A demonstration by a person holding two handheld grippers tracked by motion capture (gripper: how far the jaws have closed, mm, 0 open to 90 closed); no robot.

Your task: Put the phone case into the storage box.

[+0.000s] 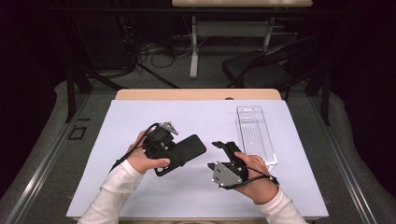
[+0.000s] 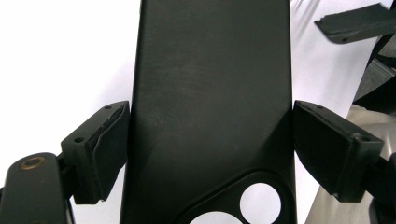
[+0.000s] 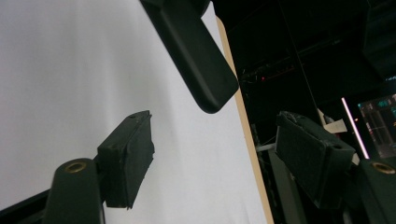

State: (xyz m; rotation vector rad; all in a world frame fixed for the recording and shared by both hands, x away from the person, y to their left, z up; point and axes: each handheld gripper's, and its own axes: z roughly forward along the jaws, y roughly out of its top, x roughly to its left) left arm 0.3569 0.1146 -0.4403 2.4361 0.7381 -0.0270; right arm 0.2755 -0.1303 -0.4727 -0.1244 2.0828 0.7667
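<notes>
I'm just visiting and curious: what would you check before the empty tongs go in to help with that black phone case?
1. Left tongs clamp the phone case on both edges: ok.
2. Case lifted clear of the white mat: cannot tell.
3. Right tongs open and empty: ok.
4. Free end of the case points toward the right tongs, with a gap between them: ok.
5. Clear plastic tray lies off to the side, out of the path: ok.

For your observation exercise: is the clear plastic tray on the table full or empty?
Empty. In the high view the clear plastic tray shows only the white table cover through its ribbed bottom; the black phone case is in the left claw.
</notes>
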